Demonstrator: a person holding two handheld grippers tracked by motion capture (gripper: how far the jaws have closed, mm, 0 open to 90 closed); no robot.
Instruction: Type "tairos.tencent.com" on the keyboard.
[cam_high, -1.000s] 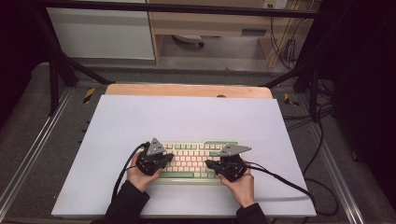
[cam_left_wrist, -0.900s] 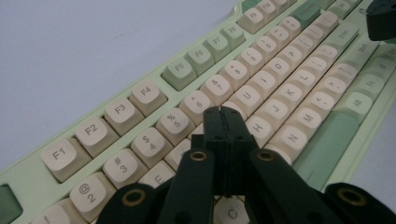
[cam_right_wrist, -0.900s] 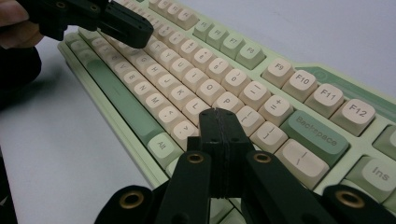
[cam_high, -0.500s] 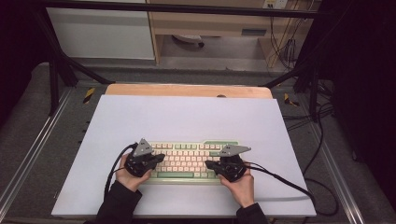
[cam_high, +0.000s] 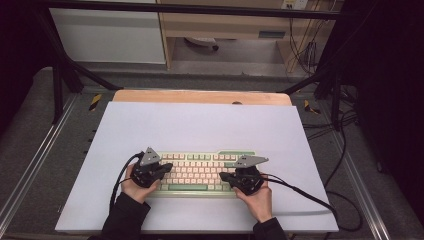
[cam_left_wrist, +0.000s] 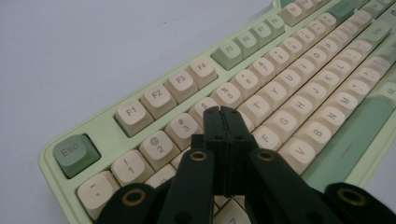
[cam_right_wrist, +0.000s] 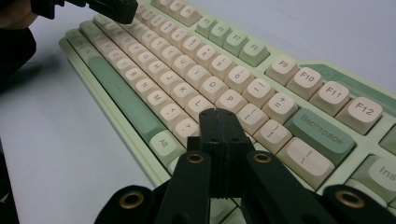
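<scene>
- Keyboard (cam_high: 200, 172) near bench's (cam_high: 200, 125) front edge.
- Left gripper (cam_left_wrist: 223, 114): fingers together, over the keyboard's left end.
- Right gripper (cam_right_wrist: 217, 116): fingers together, over its right end.

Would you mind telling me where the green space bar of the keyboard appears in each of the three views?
High view: space bar in the keyboard's near row, between the two grippers.
Left gripper view: at the right edge, running diagonally.
Right gripper view: left of centre, slanting down toward the Alt key.
Shared landmark: the white table.
</scene>
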